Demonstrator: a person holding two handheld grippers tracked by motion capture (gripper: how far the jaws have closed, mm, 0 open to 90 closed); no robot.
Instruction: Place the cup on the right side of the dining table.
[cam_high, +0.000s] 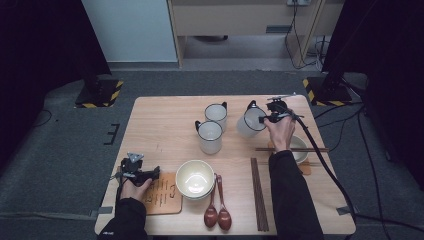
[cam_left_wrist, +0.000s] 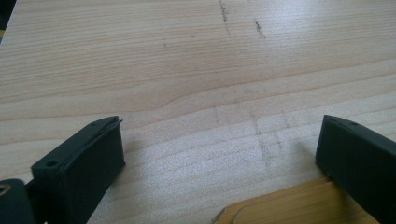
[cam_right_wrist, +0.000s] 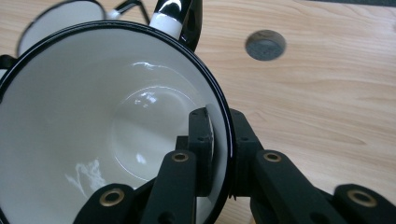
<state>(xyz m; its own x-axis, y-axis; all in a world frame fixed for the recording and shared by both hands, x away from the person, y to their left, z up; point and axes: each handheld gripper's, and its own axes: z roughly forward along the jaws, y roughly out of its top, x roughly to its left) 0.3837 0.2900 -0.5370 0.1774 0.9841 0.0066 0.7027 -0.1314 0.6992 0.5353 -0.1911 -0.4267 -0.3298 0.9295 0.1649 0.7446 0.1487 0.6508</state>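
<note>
My right gripper (cam_high: 265, 118) is shut on the rim of a white mug with a black rim and handle (cam_high: 249, 121), which hangs tilted above the table's far right. In the right gripper view one jaw sits inside the mug (cam_right_wrist: 116, 121) and the other outside, pinching its wall at the right gripper (cam_right_wrist: 219, 140). Two more white mugs (cam_high: 216, 114) (cam_high: 210, 136) stand upright at the table's middle. My left gripper (cam_high: 145, 175) rests open near the front left, over a wooden coaster (cam_high: 162, 192). In the left gripper view the left gripper (cam_left_wrist: 219, 144) holds nothing, with the coaster's corner (cam_left_wrist: 280, 207) below.
A cream bowl (cam_high: 195, 178) stands at front centre, two brown spoons (cam_high: 217, 212) beside it. Dark chopsticks (cam_high: 258, 192) lie to their right. Another bowl (cam_high: 300, 148) with chopsticks across it sits on a coaster by the right forearm. A round grommet (cam_right_wrist: 265, 45) marks the tabletop.
</note>
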